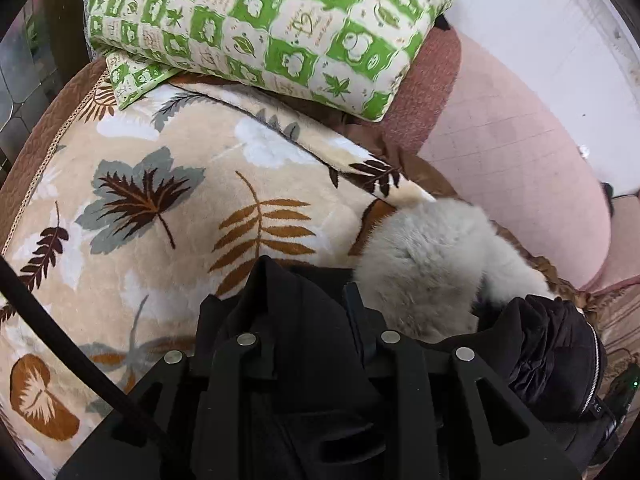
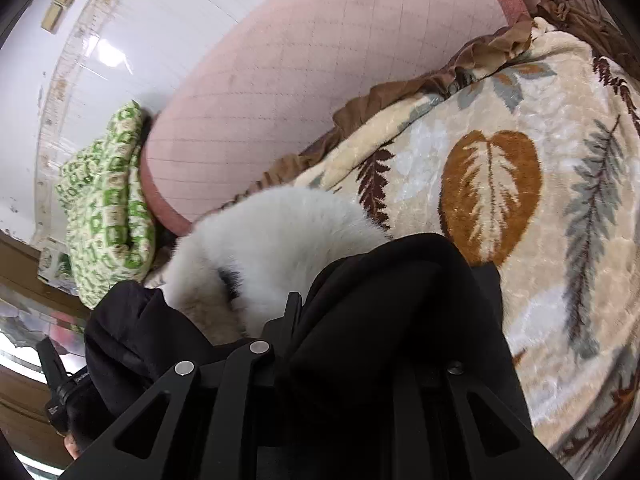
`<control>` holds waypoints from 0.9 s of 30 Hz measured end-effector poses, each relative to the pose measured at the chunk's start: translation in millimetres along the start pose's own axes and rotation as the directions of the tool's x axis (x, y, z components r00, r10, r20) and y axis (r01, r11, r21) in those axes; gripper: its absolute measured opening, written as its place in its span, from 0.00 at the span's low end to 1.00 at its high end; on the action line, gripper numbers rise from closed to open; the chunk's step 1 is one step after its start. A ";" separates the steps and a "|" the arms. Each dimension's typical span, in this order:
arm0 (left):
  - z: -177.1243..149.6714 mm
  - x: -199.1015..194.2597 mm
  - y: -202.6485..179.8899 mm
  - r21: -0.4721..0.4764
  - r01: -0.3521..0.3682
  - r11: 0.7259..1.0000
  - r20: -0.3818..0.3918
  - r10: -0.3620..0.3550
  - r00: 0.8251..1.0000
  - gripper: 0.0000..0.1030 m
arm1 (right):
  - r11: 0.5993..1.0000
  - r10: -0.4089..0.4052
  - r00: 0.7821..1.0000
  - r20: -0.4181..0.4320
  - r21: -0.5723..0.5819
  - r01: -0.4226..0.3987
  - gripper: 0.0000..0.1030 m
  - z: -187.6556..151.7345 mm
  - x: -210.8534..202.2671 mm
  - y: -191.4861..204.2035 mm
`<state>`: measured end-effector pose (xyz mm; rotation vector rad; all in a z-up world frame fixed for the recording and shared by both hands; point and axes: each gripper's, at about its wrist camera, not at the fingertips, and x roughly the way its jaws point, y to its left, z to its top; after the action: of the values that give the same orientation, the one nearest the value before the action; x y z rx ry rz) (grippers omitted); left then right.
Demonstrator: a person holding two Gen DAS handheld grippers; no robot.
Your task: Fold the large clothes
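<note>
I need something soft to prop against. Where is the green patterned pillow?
In the left wrist view the green patterned pillow lies at the top, beyond the leaf-print blanket, beside the pink headboard.

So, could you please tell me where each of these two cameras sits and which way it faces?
Left wrist: sits on the left gripper, looking steeply down over its fingers at the leaf-print blanket, with the green patterned pillow beyond; black coat fabric is bunched between the fingers.
Right wrist: sits on the right gripper, looking down and across the blanket towards the pink headboard; it too grips black coat fabric, and the other gripper shows at lower left.
Shared: coat, its white fur trim, blanket, pillow, headboard.
</note>
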<state>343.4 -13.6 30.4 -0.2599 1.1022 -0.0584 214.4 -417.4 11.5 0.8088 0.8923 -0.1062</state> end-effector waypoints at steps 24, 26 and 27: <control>6.0 -26.0 2.1 0.036 0.017 0.999 0.115 -0.021 0.993 0.60 | 0.983 0.173 0.985 0.018 0.065 -0.174 0.67 4.9 -4.9 -9.9; 7.8 -39.6 4.7 0.026 -0.004 1.000 0.139 0.001 0.990 0.60 | 0.981 0.179 0.984 0.023 0.071 -0.180 0.76 5.5 -12.8 -5.9; 8.5 -47.0 7.9 0.015 0.004 1.000 0.142 -0.006 0.990 0.60 | 0.980 0.180 0.983 0.036 0.080 -0.183 0.77 5.7 -17.9 -5.0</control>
<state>329.0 3.8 73.2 -0.2494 0.9593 -0.0519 204.6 -428.9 23.7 0.9609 0.7873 0.0054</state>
